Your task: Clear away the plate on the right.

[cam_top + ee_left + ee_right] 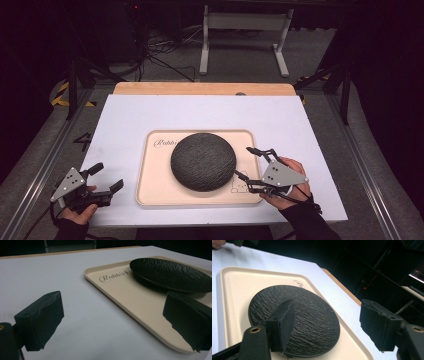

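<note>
A dark plate (203,161) sits on a cream tray (150,192) at the centre of the white desk (125,115). The left tool (107,176), lower left, has its jaws apart beside the tray. The right tool (249,168), lower right, is spread wide at the tray's right edge, empty.

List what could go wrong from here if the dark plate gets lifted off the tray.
1. The dark plate looks shallow, its rim low over the cream tray; jaws may struggle to get under it and could slip off.
2. The right gripper sits open at the tray's right edge; pushing in might shove the tray across the white sheet.
3. The left gripper is open and off the tray, so nothing steadies it.
</note>
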Tool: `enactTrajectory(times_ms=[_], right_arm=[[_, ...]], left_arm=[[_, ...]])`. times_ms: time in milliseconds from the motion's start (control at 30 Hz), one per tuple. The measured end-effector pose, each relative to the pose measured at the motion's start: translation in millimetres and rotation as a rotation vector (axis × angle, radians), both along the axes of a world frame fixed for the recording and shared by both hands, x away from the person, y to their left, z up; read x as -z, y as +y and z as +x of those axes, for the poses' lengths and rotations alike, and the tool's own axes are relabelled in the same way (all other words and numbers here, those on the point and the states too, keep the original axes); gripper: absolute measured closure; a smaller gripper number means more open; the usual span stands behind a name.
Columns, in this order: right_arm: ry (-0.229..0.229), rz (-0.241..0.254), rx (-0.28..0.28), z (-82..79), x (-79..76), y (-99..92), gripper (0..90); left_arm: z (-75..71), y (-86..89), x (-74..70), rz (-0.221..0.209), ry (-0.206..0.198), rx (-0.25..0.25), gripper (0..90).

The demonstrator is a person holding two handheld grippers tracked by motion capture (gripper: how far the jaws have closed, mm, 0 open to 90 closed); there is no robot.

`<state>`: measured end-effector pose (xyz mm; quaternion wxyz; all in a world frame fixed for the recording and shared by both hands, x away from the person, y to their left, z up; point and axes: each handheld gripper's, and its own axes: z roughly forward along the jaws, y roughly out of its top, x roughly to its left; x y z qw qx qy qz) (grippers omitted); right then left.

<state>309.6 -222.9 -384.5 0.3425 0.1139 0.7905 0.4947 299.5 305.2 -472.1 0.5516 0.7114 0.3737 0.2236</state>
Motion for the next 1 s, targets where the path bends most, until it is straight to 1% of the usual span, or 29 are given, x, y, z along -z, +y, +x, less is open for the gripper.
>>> enactTrajectory(times_ms=[67,100,133,167,367,433,500,700,767,800,1000], right_arm=[[0.013,0.031,0.009,1.3,-0.3,-7.0,28.9],[0.013,0.031,0.009,1.3,-0.3,-7.0,28.9],[0.019,0.043,0.013,2.1,-0.2,-10.3,28.6],[0.029,0.058,0.02,2.9,0.1,-14.4,28.3],[0.05,0.113,0.067,6.4,2.5,-35.9,27.7],[0.069,0.15,0.088,8.2,4.8,-46.6,27.3],[0.083,0.174,0.105,9.4,7.1,-54.4,27.2],[0.116,0.229,0.152,12.4,16.4,-76.6,27.0],[0.123,0.236,0.159,12.5,18.4,-79.6,26.9],[0.135,0.253,0.173,12.9,22.8,-85.6,26.8],[0.163,0.304,0.21,14.5,36.6,-102.3,26.3]], left_arm=[[0.0,0.0,0.0,0.0,0.0,0.0,4.1],[0.0,0.0,0.0,0.0,0.0,0.0,4.1],[0.0,0.0,0.0,0.0,0.0,0.001,4.1],[0.0,0.0,0.0,0.0,-0.001,0.001,4.1],[-0.1,0.2,-0.1,0.0,0.0,0.004,4.1],[-0.1,0.3,0.0,-0.001,0.0,0.004,4.1],[-0.2,0.3,-0.1,0.0,0.0,0.003,4.1],[-0.2,0.4,0.0,-0.001,0.001,0.005,4.1],[-0.1,0.4,0.0,-0.001,0.001,0.005,4.1],[-0.1,0.4,0.0,-0.001,0.0,0.005,4.1],[-0.2,0.5,0.0,-0.002,0.0,0.005,4.0]])
